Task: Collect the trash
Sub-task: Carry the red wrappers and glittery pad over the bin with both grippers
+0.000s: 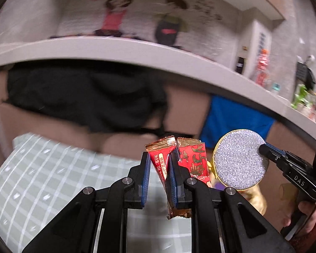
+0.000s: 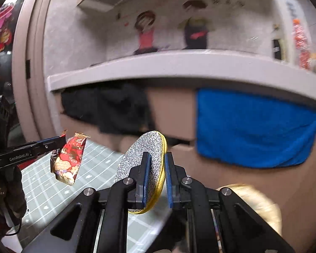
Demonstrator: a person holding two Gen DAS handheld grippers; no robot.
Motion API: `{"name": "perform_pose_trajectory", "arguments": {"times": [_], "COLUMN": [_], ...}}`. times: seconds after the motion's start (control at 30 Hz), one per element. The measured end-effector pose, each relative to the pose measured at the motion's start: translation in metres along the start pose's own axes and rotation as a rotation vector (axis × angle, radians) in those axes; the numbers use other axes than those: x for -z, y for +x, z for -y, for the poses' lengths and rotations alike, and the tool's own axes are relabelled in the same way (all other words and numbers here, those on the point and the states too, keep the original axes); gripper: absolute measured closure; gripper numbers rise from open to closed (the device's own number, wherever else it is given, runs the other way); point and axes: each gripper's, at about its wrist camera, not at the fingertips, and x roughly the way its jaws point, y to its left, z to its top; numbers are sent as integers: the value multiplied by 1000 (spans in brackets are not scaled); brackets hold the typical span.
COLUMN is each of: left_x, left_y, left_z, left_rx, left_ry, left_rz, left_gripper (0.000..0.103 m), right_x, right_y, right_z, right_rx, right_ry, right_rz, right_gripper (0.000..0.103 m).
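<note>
Both jaws clamp: left gripper (image 1: 160, 158) on red wrapper (image 1: 161, 162), right gripper (image 2: 157, 162) on glittery disc (image 2: 145, 160), above the blurred, seemingly checked worktop (image 1: 52, 179).

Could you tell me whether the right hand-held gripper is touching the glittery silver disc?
Touching. In the right wrist view the right hand-held gripper has both blue pads pressed on the glittery silver disc, which sits edge-on, held clear of the checked tablecloth.
</note>
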Motion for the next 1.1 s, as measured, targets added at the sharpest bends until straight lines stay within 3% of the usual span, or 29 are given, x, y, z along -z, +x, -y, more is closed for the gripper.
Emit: {"name": "perform_pose_trajectory", "arguments": {"times": [0.23, 0.43, 0.77, 1.1], "left_x": [-6, 14, 52, 73], "left_y": [52, 92, 136, 172], "left_z": [92, 141, 167, 166], "left_rx": [141, 199, 187, 186], "left_ry": [64, 68, 114, 105], "left_rz": [-19, -65, -160, -239], "left_gripper": [85, 85, 85, 85], "right_x": [0, 16, 62, 90], "right_y": [-50, -71, -57, -23], "right_z": [72, 122, 179, 196], "right_rx": [165, 264, 268, 256], "right_ry": [12, 44, 178, 227], "right_rz": [68, 60, -16, -98], "right_gripper": [90, 90, 90, 90]}}
